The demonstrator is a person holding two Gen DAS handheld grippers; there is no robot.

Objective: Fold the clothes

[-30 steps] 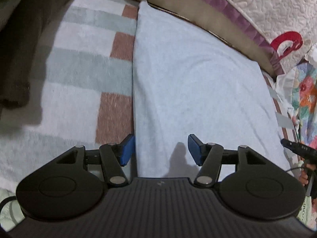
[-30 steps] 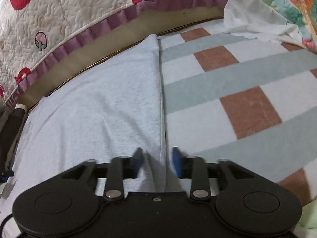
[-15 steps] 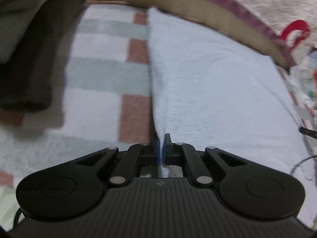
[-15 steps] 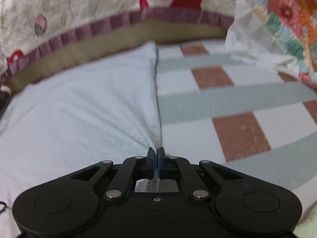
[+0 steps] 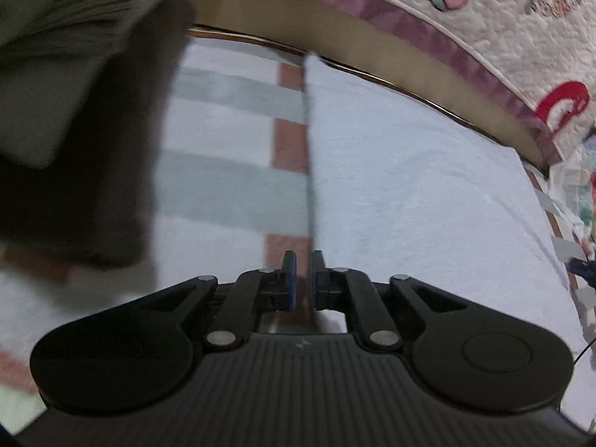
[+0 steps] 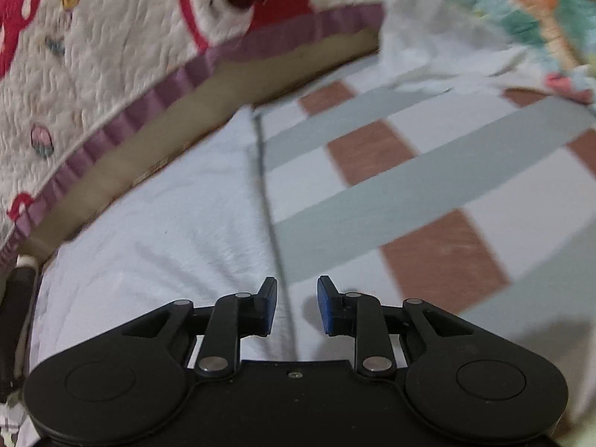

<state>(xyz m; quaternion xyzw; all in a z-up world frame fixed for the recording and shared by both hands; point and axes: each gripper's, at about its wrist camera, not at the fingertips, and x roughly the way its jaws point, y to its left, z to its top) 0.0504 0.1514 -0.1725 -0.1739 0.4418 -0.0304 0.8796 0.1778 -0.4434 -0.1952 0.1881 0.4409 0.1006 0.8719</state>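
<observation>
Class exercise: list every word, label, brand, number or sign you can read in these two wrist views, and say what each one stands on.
Quilt, left wrist view: one short line of stitched lettering at its upper right, too blurred to read.
Left gripper body: a small pale mark, too small to read.
Right wrist view: no text.

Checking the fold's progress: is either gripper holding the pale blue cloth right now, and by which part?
Nothing is held. Both the left gripper and right gripper have just been opening, straddling the pale blue cloth's side edges without pinching.
</observation>
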